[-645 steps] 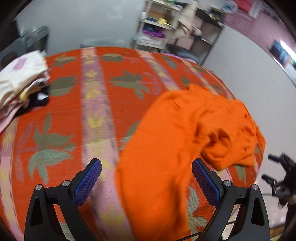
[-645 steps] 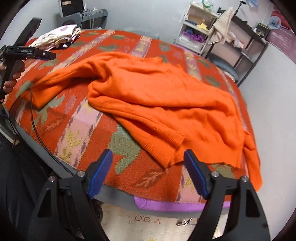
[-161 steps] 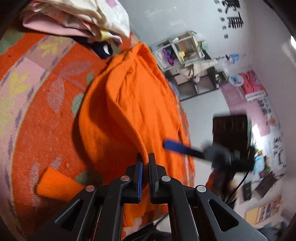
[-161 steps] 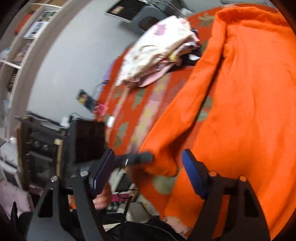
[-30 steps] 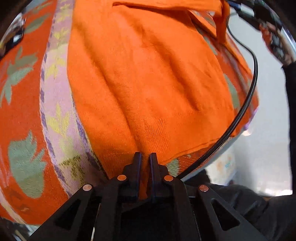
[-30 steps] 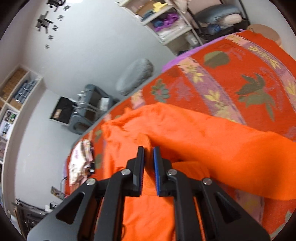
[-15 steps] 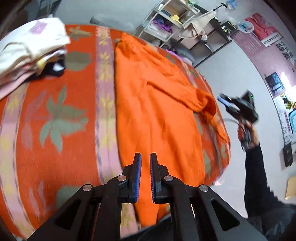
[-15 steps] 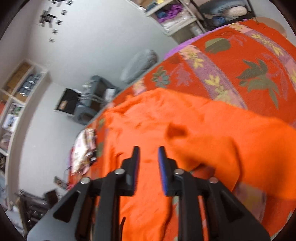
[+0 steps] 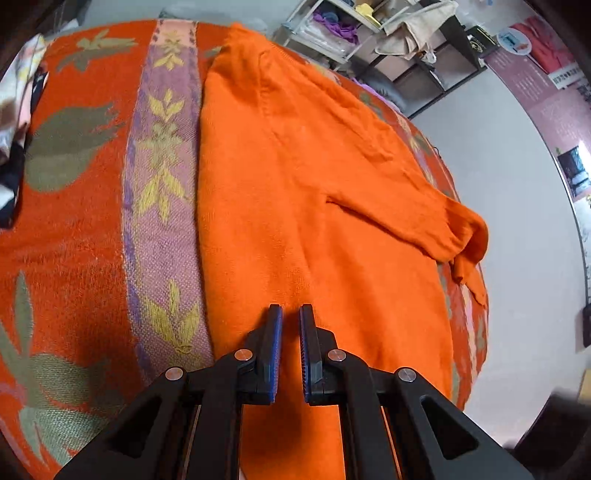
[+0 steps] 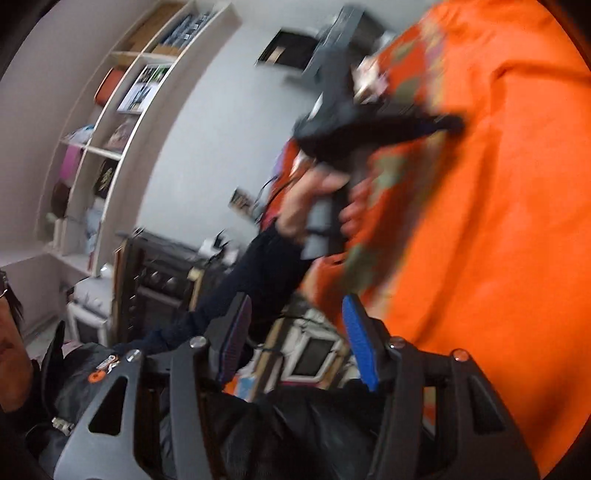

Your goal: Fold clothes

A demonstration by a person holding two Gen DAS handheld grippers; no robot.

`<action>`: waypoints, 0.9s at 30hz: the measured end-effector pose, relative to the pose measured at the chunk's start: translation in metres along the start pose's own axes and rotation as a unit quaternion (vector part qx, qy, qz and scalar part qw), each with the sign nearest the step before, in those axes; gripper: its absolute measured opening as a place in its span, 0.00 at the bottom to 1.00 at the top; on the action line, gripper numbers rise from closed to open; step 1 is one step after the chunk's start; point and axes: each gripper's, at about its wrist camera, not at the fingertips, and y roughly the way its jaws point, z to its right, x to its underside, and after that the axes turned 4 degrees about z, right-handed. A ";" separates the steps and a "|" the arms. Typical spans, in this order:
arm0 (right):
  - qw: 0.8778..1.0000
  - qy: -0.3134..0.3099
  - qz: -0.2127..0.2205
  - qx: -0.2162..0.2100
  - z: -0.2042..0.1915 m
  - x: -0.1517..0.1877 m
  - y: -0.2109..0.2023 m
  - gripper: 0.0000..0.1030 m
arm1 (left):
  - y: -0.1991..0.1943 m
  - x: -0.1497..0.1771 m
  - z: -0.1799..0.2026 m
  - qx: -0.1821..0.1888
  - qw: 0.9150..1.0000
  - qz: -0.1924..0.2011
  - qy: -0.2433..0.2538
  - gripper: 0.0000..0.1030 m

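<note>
An orange sweater (image 9: 306, 177) lies spread lengthwise on the red patterned table cover (image 9: 74, 229), one sleeve (image 9: 436, 218) folded across its right side. My left gripper (image 9: 290, 314) hovers over the sweater's near part with its jaws a narrow gap apart, holding nothing. In the blurred right wrist view, my right gripper (image 10: 295, 325) is open and empty off the table's edge, with the sweater (image 10: 498, 221) to its right. The left gripper (image 10: 388, 129) and the hand holding it show there above the sweater.
A pile of folded clothes (image 9: 14, 110) sits at the table's far left. A shelf rack (image 9: 369, 33) with cloths stands behind the table. In the right wrist view, wall shelves (image 10: 110, 110) and a dark cabinet (image 10: 155, 280) stand to the left.
My left gripper has let go of the sweater's hem, lifted and opened a little. My right gripper has released the sleeve, opened and swung away off the table edge.
</note>
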 end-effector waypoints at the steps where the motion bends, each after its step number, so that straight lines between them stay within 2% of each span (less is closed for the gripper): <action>1: 1.000 0.005 -0.023 -0.001 0.005 0.003 0.026 0.51 | 0.002 0.002 -0.004 0.001 1.000 -0.002 -0.004 0.05; 4: 0.994 0.059 -0.055 0.070 0.050 0.019 0.051 0.49 | 0.005 0.005 -0.014 0.016 1.000 0.000 -0.009 0.05; 5: 0.990 0.083 -0.056 0.099 0.067 0.025 0.045 0.42 | 0.005 0.005 -0.016 0.023 1.000 0.000 -0.015 0.05; 6: 0.986 0.103 -0.052 0.121 0.080 0.028 0.037 0.13 | 0.003 0.004 -0.017 0.028 0.999 0.000 -0.023 0.05; 7: 0.984 0.106 -0.040 0.137 0.083 0.029 0.024 0.07 | 0.002 0.003 -0.018 0.033 0.999 -0.001 -0.031 0.05; 8: 0.983 0.097 -0.026 0.154 0.078 0.031 0.011 0.12 | 0.000 0.002 -0.019 0.038 0.999 -0.002 -0.039 0.05; 10: 0.981 0.079 0.001 0.175 0.067 0.034 -0.013 0.31 | -0.003 -0.002 -0.019 0.046 0.998 0.006 -0.042 0.05; 12: 0.987 0.066 0.026 0.144 0.050 0.032 -0.023 0.43 | -0.007 -0.008 -0.018 0.053 0.998 0.016 -0.040 0.05; 13: 0.988 0.066 0.039 0.131 0.044 0.028 -0.023 0.45 | -0.008 -0.010 -0.017 0.057 0.997 0.021 -0.040 0.05; 17: 0.989 0.072 0.035 0.122 0.047 0.021 0.007 0.45 | -0.012 -0.021 -0.017 0.073 0.996 0.037 -0.042 0.05; 22: 0.984 0.133 0.021 0.113 0.070 0.032 0.030 0.45 | 0.015 -0.025 -0.035 0.092 0.992 0.012 -0.081 0.05; 26: 0.982 0.154 0.028 0.108 0.078 0.033 0.037 0.39 | 0.022 -0.023 -0.048 0.131 0.985 0.018 -0.107 0.05; 27: 0.982 0.151 0.028 0.106 0.076 0.030 0.038 0.33 | 0.022 -0.023 -0.051 0.137 0.984 0.017 -0.111 0.05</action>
